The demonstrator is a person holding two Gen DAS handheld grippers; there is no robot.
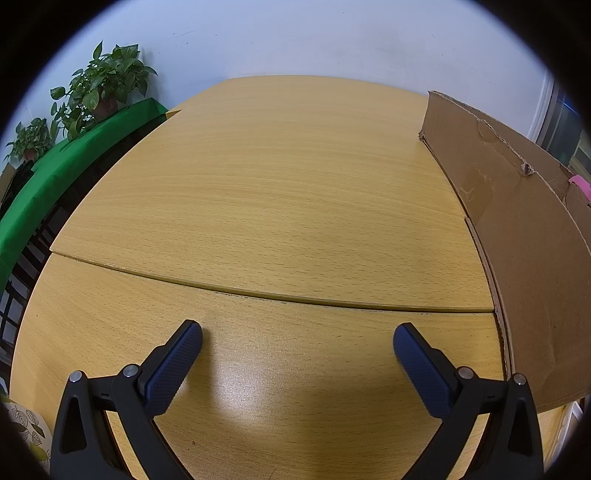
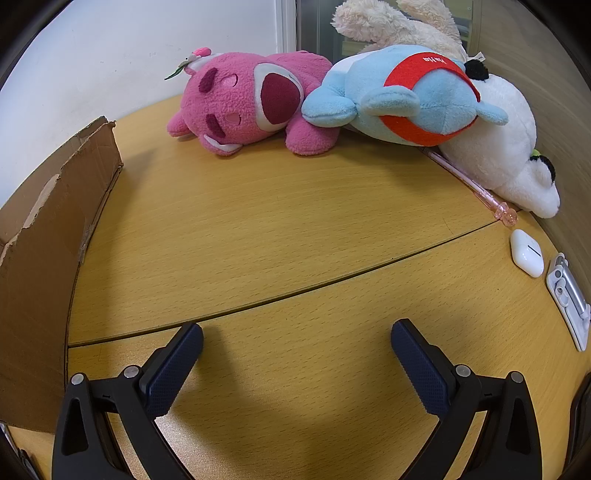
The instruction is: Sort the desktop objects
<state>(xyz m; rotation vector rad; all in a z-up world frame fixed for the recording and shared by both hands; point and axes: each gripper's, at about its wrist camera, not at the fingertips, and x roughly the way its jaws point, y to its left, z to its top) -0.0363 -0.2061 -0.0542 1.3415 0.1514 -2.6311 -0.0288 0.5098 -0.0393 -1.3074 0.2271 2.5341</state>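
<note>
In the right wrist view a pink plush bear (image 2: 243,103), a blue plush with a red band (image 2: 406,99), a white plush (image 2: 506,151) and a cream plush (image 2: 395,22) lie in a heap at the far edge of the wooden table (image 2: 277,229). A pink pen (image 2: 472,184), a white earbud case (image 2: 527,252) and a white phone stand (image 2: 569,299) lie at the right. My right gripper (image 2: 297,339) is open and empty above the table, well short of the toys. My left gripper (image 1: 297,341) is open and empty over bare table (image 1: 277,184).
A cardboard box wall (image 1: 517,229) stands right of the left gripper and shows at the left of the right wrist view (image 2: 48,266). Potted plants (image 1: 103,85) sit on a green-covered surface (image 1: 74,162) beyond the table's left edge.
</note>
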